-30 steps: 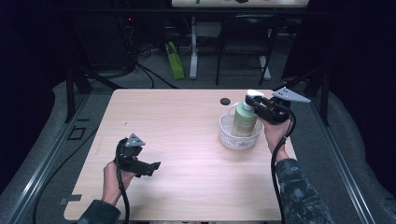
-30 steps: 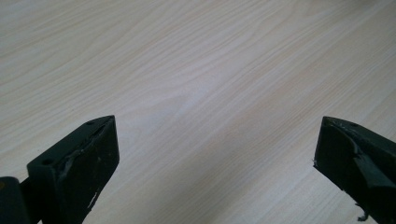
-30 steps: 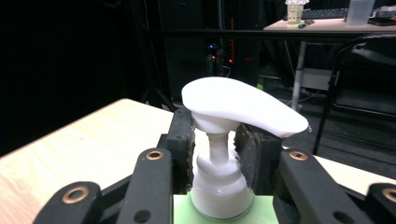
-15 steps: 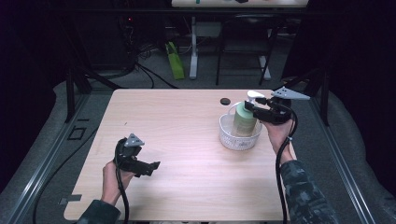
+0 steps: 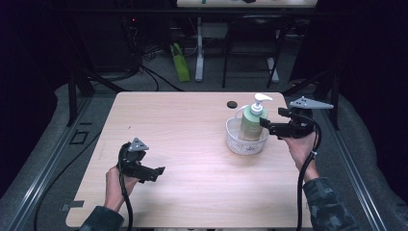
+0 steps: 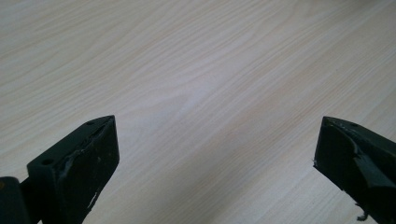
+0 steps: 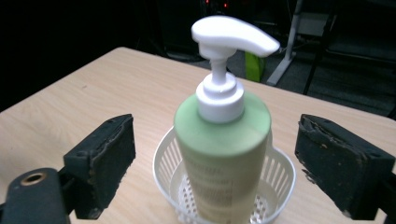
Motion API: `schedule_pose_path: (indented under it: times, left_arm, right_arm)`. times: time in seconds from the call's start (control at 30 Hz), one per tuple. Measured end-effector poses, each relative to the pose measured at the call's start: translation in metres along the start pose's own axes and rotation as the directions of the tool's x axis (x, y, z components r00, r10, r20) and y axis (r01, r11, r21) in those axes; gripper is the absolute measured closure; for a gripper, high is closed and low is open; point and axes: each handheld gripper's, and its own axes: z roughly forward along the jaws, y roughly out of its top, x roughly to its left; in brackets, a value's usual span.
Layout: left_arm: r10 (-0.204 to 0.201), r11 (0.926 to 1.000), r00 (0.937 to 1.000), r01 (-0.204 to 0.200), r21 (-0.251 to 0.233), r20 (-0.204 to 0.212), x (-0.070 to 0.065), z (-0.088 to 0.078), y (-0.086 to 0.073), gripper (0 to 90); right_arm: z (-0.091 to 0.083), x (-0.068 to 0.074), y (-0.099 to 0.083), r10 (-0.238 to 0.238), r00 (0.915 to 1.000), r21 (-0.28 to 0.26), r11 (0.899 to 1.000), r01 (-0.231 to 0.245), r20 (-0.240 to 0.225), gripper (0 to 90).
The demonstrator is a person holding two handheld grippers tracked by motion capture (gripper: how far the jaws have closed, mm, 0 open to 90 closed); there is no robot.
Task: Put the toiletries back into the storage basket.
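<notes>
While the green plastic pump bottle (image 5: pixel 251 123) stood upright in the white slotted basket (image 5: pixel 235 141) at the worktop's (image 5: pixel 183 125) three o'clock, the right tongs (image 5: pixel 264 126) gaped empty beside it, seemingly mid-release or pre-grasp, whereas the left tongs (image 5: pixel 161 170) idled open at seven o'clock.

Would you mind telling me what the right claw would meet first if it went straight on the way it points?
Most likely the green pump bottle standing in the white basket; the open right claw frames it.
</notes>
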Motion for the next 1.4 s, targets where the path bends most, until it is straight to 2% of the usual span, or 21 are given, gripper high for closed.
schedule_pose_path:
  times: [0.2,0.27,0.5,0.6,0.8,0.9,1.03,1.1,1.27,1.4]
  left_arm:
    - [0.003,1.0,1.0,-0.003,0.0,-0.003,-0.001,0.0,0.0,0.0]
    - [0.003,1.0,1.0,-0.003,0.002,0.0,0.0,0.0,0.0,0.0]
    - [0.003,1.0,1.0,-0.003,0.001,0.0,-0.001,-0.001,0.0,0.0]
    - [0.004,1.0,1.0,-0.004,0.001,0.0,0.0,-0.001,0.0,0.0]
    - [0.0,1.0,1.0,0.0,0.002,0.001,0.0,-0.001,-0.001,0.0]
    - [0.008,1.0,1.0,-0.008,0.005,0.001,0.0,-0.001,0.0,0.0]
    - [0.011,0.9999,0.9999,-0.011,0.005,0.0,0.0,-0.001,0.0,0.0]
    - [0.009,1.0,1.0,-0.009,0.004,-0.002,0.0,-0.001,0.0,0.0]
    - [0.014,0.9999,0.9999,-0.014,0.004,-0.002,0.0,-0.001,0.0,0.0]
    - [0.013,0.9999,0.9999,-0.013,0.006,0.001,0.0,-0.001,0.0,0.0]
  right_arm:
    - [-0.012,0.01,-0.004,-0.019,0.9998,0.055,0.998,0.019,0.002,7.8]
    - [-0.018,0.016,-0.011,-0.015,0.9999,0.093,0.996,0.015,0.003,6.5]
    - [-0.024,0.024,-0.033,-0.011,0.9999,0.141,0.99,0.009,0.013,5.6]
    - [-0.026,0.025,-0.049,0.007,0.9999,0.185,0.983,-0.01,0.014,5.0]
    - [-0.03,0.028,-0.071,0.022,0.9992,0.224,0.974,-0.028,0.033,5.6]
    - [-0.033,0.029,-0.089,0.021,0.9981,0.266,0.963,-0.036,0.058,6.1]
    - [-0.037,0.029,-0.102,0.032,0.9972,0.288,0.956,-0.05,0.067,6.2]
    - [-0.039,0.027,-0.111,0.022,0.9971,0.316,0.948,-0.044,0.073,5.7]
    - [-0.041,0.024,-0.115,0.036,0.9957,0.313,0.948,-0.061,0.085,3.8]
    - [-0.041,0.022,-0.115,0.048,0.9954,0.295,0.953,-0.071,0.083,3.0]
